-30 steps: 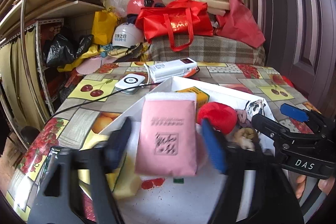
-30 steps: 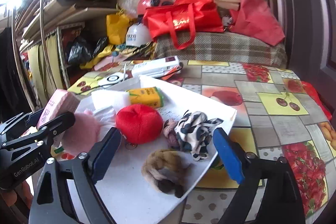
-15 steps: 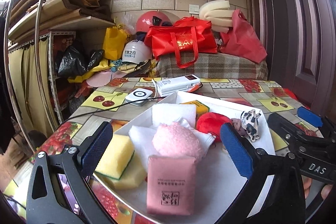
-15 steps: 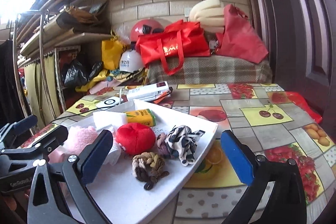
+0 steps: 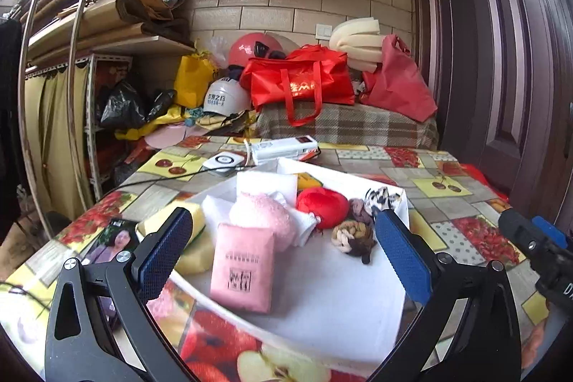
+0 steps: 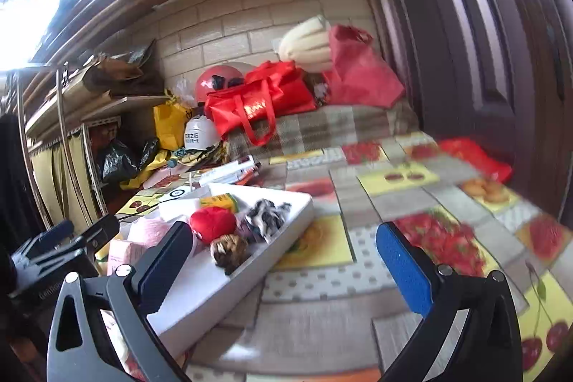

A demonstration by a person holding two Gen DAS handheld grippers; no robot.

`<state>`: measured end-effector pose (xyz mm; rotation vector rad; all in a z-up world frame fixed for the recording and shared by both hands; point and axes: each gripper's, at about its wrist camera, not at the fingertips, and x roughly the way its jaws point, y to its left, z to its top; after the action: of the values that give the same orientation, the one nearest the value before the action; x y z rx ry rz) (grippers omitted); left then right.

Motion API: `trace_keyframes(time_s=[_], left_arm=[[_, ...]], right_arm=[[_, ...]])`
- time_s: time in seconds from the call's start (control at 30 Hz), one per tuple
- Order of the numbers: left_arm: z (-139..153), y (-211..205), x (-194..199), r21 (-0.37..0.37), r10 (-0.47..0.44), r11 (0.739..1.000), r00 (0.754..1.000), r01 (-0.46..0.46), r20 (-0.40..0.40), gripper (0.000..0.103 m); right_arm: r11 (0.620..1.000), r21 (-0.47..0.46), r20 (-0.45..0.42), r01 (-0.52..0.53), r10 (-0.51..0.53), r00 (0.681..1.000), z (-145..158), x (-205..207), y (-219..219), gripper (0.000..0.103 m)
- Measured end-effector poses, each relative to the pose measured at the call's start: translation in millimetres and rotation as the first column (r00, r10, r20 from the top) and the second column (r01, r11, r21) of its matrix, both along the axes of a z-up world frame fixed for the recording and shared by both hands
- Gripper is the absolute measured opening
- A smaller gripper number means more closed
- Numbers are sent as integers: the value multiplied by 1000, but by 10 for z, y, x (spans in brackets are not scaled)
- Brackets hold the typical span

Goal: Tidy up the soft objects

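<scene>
Right gripper body (image 5: pixel 558 278), at 4 o'clock: white letter "D", rest cut off. Left gripper body (image 6: pixel 50 287), at 8 o'clock: faint "GenRobot". Helmet (image 5: pixel 224 97), bag (image 5: pixel 301 85), pink packet (image 5: pixel 241 269): print unreadable.

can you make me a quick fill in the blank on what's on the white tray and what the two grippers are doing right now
1. The left gripper is ____ and holds nothing.
2. The pink packet lies on the white ____.
3. The round plush beside the leopard-print scrunchie is ____ in colour.
4. The yellow sponge lies at the tray's ____ edge in the left wrist view.

Missing words: open; tray; red; left
</scene>
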<state>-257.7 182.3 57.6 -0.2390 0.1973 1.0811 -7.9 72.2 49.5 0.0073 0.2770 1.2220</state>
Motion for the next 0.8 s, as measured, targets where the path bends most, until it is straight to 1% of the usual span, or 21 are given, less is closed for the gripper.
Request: trace_keyframes(time_s=[0.07, 0.13, 0.27, 0.33, 0.37, 0.47, 0.57, 0.63, 0.7, 0.8], left_arm=[[-26, -54, 15, -39, 22, 999, 999, -23, -24, 103], [-42, -105, 43, -58, 10, 998, 998, -13, -55, 103], [-77, -249, 161, -61, -37, 998, 990, 28, -138, 103], [-99, -298, 215, -74, -61, 996, 985, 49, -161, 103], [-106, -314, 230, -81, -67, 995, 984, 54, -164, 103], [-105, -342, 230, -94, -82, 993, 986, 69, -145, 103], [-104, -337, 215, -100, -86, 992, 988, 73, -128, 103], [-107, -319, 216, -108, -82, 992, 988, 68, -128, 103], [-110, -312, 232, -112, -75, 992, 988, 60, -135, 103], [-118, -303, 265, -117, -74, 992, 986, 57, -151, 103]], right_arm=[[1000, -8, -16, 10, -10, 1000, -15, 20, -96, 103], [1000, -9, -17, 10, -10, 1000, -9, 8, -215, 103], [996, 87, -5, -36, 37, 999, 41, -36, -485, 103], [993, 111, -1, -46, 46, 999, 57, -41, -580, 103], [994, 104, -3, -43, 44, 999, 57, -36, -597, 103], [999, 41, -8, -30, 31, 1000, 31, -9, -638, 103], [999, -26, 19, 31, -30, 999, 0, -1, -654, 103], [998, -20, 10, 61, -61, 998, -6, 27, -702, 103], [998, -19, 5, 67, -67, 998, -9, 40, -701, 103], [998, -33, 23, 57, -56, 998, -20, 13, -683, 103]])
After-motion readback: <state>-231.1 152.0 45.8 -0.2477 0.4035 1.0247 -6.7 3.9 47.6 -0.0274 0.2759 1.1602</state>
